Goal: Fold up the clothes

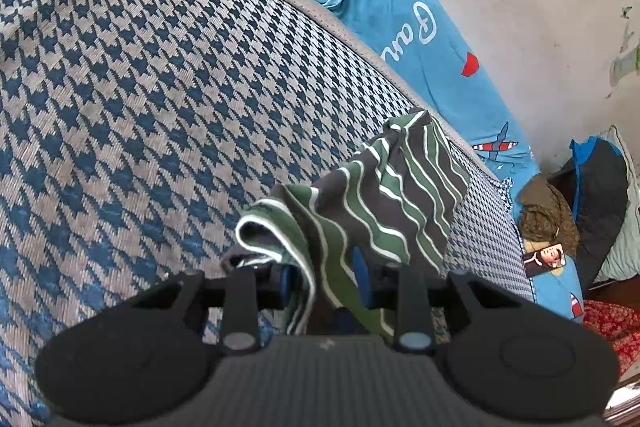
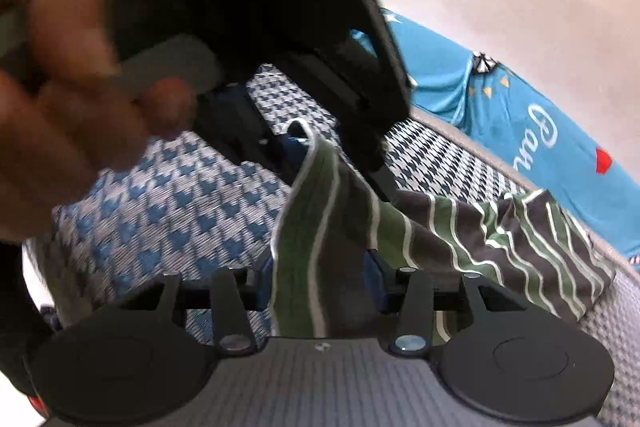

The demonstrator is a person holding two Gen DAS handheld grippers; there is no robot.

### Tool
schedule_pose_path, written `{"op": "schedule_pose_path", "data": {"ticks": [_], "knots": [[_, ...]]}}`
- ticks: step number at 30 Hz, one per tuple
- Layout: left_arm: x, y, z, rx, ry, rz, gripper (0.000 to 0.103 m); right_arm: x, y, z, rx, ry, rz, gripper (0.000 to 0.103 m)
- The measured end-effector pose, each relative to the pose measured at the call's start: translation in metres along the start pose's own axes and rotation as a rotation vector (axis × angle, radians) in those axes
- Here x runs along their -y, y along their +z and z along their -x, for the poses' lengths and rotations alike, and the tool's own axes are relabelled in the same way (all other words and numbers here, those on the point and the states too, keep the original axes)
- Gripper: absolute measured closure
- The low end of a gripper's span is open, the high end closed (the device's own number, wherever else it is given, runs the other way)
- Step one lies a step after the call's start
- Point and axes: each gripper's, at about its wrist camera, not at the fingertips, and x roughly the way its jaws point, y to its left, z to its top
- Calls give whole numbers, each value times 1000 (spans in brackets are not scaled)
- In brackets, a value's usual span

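A small striped garment (image 1: 384, 195), dark grey and green with thin white lines, hangs in the air above a blue-and-grey houndstooth mat (image 1: 152, 75) that covers the bed. You hold it by one edge with both tools. Your left claw (image 1: 320, 283) is clamped on a bunched corner of the cloth, and your right claw (image 2: 320, 283) is clamped on the adjoining edge, so the fabric stretches between them, probably to spread it for folding. From the right wrist view its long axis runs from the claws away to the right, the free end sagging toward the mat. Your left hand (image 2: 60, 75), blurred, grips the other tool close by. A bright blue printed sheet (image 1: 420, 27) lies beyond, against a pale wall (image 1: 540, 7).
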Motion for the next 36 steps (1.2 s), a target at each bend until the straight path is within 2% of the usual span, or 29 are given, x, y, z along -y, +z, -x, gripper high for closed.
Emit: {"op": "schedule_pose_path", "data": {"ticks": [1, 3, 5, 7, 10, 14, 16, 18, 19, 22, 27, 29, 32, 34, 36], "knots": [[-1, 0, 0, -2, 5, 2, 72, 4, 1, -2, -5, 8, -32, 82], [-3, -1, 0, -6, 14, 11, 60, 18, 0, -3, -16, 28, -137, 92], [-5, -1, 1, -6, 20, 22, 54, 34, -2, -2, -23, 58, -246, 94], [-7, -2, 1, -7, 23, 26, 54, 48, -3, -2, -28, 89, -340, 94], [-9, -4, -3, -16, 38, 24, 44, 64, -7, -4, -30, 96, -447, 94], [-7, -2, -14, 1, 57, 27, 42, 64, -8, -7, -37, 104, -473, 94], [-6, -1, -18, 18, 65, 27, 48, 58, -7, -5, -37, 103, -448, 94], [-2, 0, -24, 19, 90, 5, 73, 51, -10, -4, -35, 89, -405, 90], [-1, 0, -26, 19, 101, -4, 74, 48, -10, -4, -34, 74, -377, 80], [2, -1, -30, 19, 110, -15, 77, 37, -11, -2, -31, 64, -297, 67], [11, -3, -31, 14, 135, -75, 77, 19, -11, 0, -10, 111, -220, 64], [16, -4, -32, 18, 153, -102, 78, 6, -11, -2, -15, 66, -155, 64], [20, -4, -32, 22, 186, -138, 83, 0, -14, -8, -7, 57, -133, 69], [22, -3, -34, 21, 202, -152, 89, 1, -12, -8, -3, 74, -146, 93], [26, -1, -35, 30, 208, -163, 93, 0, -7, -6, 0, 92, -155, 97]]}}
